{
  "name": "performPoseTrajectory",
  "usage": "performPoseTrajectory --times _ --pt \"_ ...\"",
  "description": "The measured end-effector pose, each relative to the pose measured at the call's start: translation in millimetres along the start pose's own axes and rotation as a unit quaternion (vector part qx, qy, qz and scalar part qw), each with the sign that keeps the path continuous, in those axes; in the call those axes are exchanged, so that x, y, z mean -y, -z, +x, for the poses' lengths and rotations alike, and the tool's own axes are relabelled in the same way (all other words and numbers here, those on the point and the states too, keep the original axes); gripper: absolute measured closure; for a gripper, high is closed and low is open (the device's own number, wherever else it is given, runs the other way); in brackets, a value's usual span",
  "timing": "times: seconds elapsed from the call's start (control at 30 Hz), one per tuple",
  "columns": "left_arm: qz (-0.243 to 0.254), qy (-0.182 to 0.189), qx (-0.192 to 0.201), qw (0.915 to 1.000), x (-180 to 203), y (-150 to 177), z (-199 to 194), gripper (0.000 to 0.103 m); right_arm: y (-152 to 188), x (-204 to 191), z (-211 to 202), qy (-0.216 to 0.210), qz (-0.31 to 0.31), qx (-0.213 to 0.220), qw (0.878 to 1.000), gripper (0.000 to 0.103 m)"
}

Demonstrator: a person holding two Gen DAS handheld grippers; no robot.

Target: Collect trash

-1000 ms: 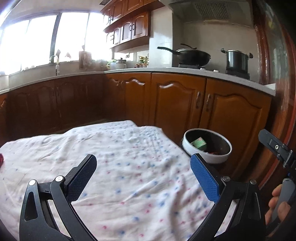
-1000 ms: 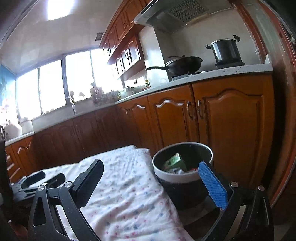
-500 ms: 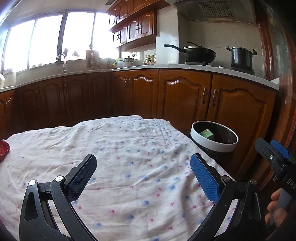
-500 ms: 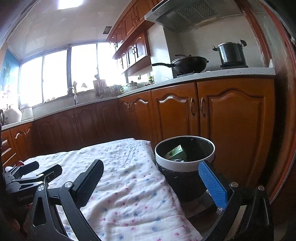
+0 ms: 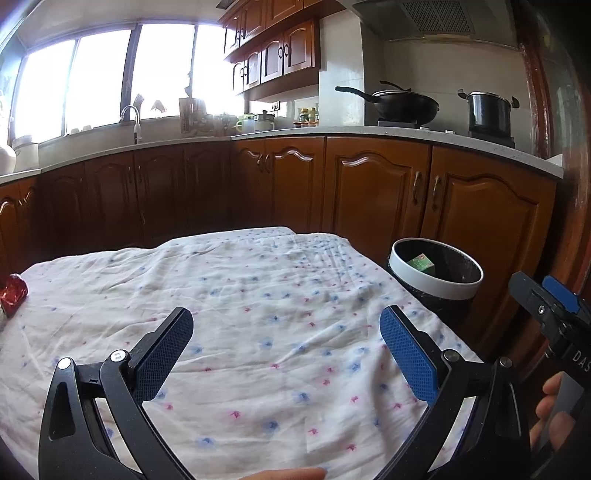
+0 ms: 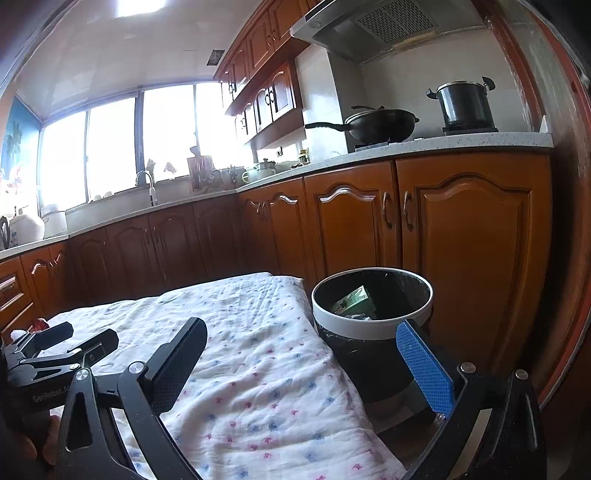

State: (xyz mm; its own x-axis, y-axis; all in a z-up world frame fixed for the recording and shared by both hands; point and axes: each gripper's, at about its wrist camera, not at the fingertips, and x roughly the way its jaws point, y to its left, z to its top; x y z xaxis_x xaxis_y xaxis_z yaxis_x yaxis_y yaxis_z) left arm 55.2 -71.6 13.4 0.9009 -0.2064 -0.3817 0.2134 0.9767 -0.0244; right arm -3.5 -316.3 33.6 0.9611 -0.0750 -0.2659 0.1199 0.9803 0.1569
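While both jaws gape empty, right gripper point(image 5: 546, 306) reads "DAS", bin point(image 6: 371, 314) beside cloth point(image 5: 258, 314).

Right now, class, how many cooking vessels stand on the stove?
2: a black wok on the left burner and a lidded dark stockpot to its right. Others may sit beyond the frame edge.

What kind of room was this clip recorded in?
A home kitchen, most likely. A wok and a stockpot stand on a stove under a range hood, and a sink tap stands by the windows above wooden cabinets.
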Motion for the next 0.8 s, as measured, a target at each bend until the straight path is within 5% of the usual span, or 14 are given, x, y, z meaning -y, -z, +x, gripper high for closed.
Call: performPoseTrajectory --times 0.8 --pt "0.01 -0.012 0.017 0.9997 7 1 -11 0.0 0 -3 -3 -0.011 0.004 0.002 1.0 0.0"
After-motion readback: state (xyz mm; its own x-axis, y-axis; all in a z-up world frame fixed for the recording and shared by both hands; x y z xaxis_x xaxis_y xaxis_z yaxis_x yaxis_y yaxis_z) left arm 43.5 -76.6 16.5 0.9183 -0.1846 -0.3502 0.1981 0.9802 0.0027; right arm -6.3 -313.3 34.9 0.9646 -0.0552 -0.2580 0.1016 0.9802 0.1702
